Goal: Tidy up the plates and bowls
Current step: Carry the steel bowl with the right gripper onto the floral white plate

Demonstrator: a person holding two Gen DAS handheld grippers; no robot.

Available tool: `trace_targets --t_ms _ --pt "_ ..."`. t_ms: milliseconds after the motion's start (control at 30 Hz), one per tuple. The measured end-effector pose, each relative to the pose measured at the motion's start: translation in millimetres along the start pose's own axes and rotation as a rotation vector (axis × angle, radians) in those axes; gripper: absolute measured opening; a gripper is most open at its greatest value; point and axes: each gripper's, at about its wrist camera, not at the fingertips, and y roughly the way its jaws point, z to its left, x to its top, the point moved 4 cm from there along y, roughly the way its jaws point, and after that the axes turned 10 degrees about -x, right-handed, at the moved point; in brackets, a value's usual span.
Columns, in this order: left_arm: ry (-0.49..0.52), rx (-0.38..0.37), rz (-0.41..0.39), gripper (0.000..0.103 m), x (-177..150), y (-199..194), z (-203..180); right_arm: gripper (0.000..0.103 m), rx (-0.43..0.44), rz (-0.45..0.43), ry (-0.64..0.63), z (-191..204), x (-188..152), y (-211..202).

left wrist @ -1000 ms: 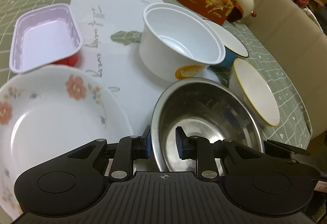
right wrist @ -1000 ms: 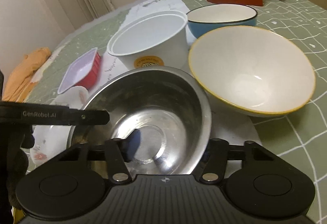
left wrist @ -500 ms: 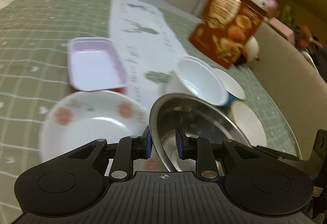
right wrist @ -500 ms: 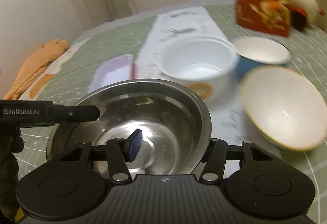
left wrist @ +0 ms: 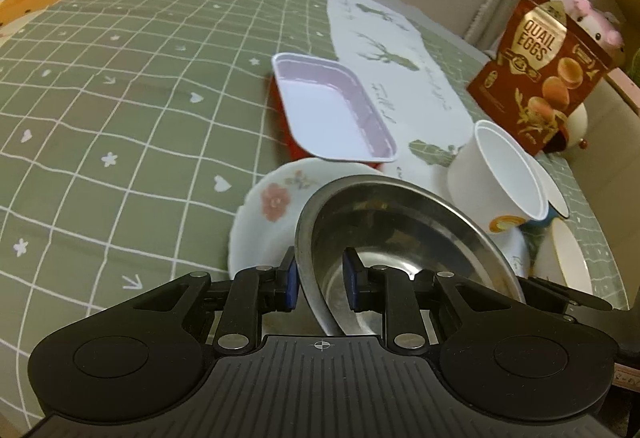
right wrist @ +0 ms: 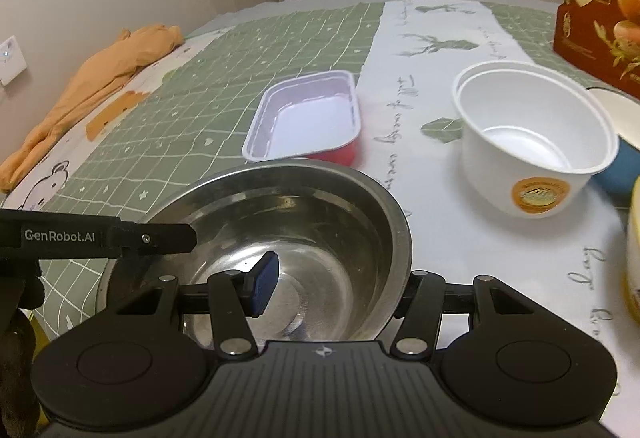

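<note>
Steel bowl [left wrist: 400, 238] in air, near edge of table, over flowered plate [left wrist: 264, 206]. Left gripper [left wrist: 319, 281] closing, pads clamped on bowl's left rim. Right gripper [right wrist: 334, 290] clamped on right rim, one pad inside [right wrist: 266, 280], other outside. We judge step: carry bowl to stacking place. We keep both grips firm, rim level, hands moving together so bowl not twist. Pink tray [right wrist: 308, 114] just beyond, white tub [right wrist: 528, 134] at right; we pass clear of both.
</note>
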Motion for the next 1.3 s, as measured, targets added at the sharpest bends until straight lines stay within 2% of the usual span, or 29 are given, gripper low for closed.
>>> trace_targets --t_ms 200,533,800,1033,1100,1200,1300 --pt "-0.009 0.027 0.004 0.022 -2 2 12 0.054 0.002 0.011 -0.016 6 1 6" --pt "-0.022 0.064 -0.074 0.022 8 -15 23 0.054 -0.006 -0.005 0.009 2 4 3" --pt "-0.048 0.103 -0.115 0.023 13 -17 40 0.055 -0.037 -0.057 0.029 -7 12 -6" --pt "-0.081 0.055 -0.071 0.021 10 -4 50 0.055 -0.039 0.022 0.069 -12 1 17" --pt "-0.12 0.021 -0.093 0.021 11 -8 54 0.055 -0.04 0.04 0.074 -13 -1 22" --pt "-0.165 -0.012 -0.183 0.022 19 -27 60 0.055 -0.042 0.05 0.079 -14 -2 25" --pt "-0.12 -0.059 -0.18 0.022 23 -32 51 0.055 -0.042 0.047 0.094 -17 -2 25"
